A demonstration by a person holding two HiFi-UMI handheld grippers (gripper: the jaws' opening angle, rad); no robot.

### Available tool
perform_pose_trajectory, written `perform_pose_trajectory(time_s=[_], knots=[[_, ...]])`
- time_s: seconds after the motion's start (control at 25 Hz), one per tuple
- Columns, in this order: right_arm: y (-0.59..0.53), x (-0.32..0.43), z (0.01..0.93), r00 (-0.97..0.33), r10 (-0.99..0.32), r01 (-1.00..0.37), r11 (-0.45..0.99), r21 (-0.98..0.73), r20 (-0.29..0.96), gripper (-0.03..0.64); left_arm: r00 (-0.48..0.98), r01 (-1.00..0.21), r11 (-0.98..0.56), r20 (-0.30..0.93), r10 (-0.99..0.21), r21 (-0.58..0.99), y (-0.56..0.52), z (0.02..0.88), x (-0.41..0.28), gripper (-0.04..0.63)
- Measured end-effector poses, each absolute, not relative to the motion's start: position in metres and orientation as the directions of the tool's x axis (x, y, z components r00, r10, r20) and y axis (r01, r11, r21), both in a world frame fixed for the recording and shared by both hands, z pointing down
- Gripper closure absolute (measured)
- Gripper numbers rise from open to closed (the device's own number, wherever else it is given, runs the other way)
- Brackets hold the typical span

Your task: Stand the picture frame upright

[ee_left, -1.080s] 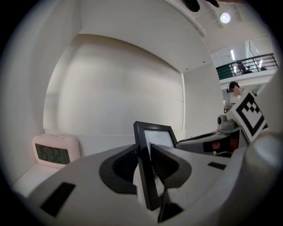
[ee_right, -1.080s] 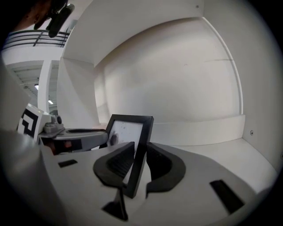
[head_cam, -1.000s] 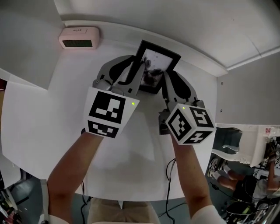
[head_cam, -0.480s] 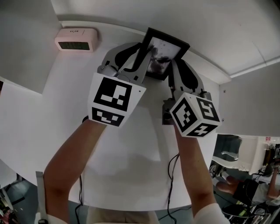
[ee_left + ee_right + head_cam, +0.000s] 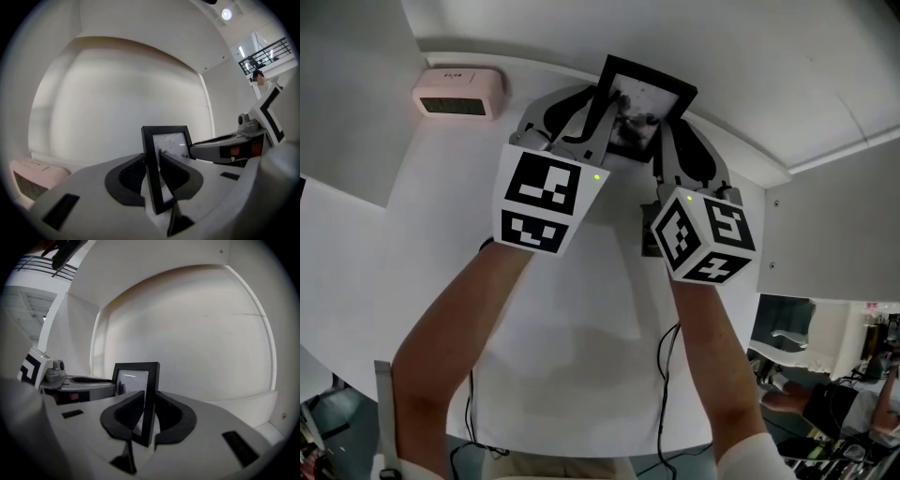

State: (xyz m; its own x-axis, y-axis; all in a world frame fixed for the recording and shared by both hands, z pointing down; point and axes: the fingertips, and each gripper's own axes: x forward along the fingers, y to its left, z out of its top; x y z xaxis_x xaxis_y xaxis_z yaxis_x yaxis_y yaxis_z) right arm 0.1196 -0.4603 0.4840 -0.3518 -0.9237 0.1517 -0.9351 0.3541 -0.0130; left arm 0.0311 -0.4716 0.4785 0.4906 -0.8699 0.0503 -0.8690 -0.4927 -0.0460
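Observation:
A black picture frame (image 5: 642,108) with a dark print is held near the back of the white table (image 5: 441,216). My left gripper (image 5: 598,117) clamps its left edge. In the left gripper view the frame (image 5: 169,143) stands edge-on and upright between the pads (image 5: 133,176), in my left gripper (image 5: 153,177). My right gripper (image 5: 667,141) grips the right edge. Its jaws are closing, and in the right gripper view the pads (image 5: 129,412) press the frame (image 5: 133,378) on both sides, in my right gripper (image 5: 148,418). The frame's foot is hidden behind the jaws.
A pink digital clock (image 5: 457,92) sits at the table's back left, also seen low in the left gripper view as the clock (image 5: 33,176). A white curved wall (image 5: 750,66) rises right behind the frame. The table's right edge (image 5: 766,234) drops off beside my right gripper.
Both grippers have carried the frame a little farther toward the back wall, and it sits higher in the head view. The grips on both edges look unchanged.

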Motion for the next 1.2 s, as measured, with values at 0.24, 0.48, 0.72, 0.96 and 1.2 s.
perform_pose_trajectory(time_s=[0.24,0.48,0.72,0.96,1.2], knots=[[-0.472,0.124,0.480,-0.345,-0.929,-0.936,0.351,0.021,0.136,0.555,0.480,-0.872,-0.480,0.026,-0.877,-0.096,-0.481,0.473,0.035,0.495],[-0.479,0.132,0.486,-0.331,-0.934,-0.941,0.337,0.023,0.133,0.555,0.477,-0.873,-0.474,0.005,-0.879,-0.115,-0.488,0.475,0.045,0.495],[-0.480,0.134,0.490,-0.327,-0.936,-0.942,0.335,0.039,0.128,0.555,0.480,-0.874,-0.479,0.010,-0.877,-0.083,-0.493,0.481,0.046,0.495],[-0.482,0.135,0.490,-0.320,-0.938,-0.943,0.328,0.045,0.134,0.560,0.467,-0.882,-0.467,0.013,-0.884,-0.060,-0.494,0.482,0.049,0.495],[-0.483,0.133,0.490,-0.332,-0.930,-0.937,0.345,0.061,0.156,0.521,0.458,-0.888,-0.458,0.013,-0.889,-0.041,-0.495,0.482,0.048,0.494]])
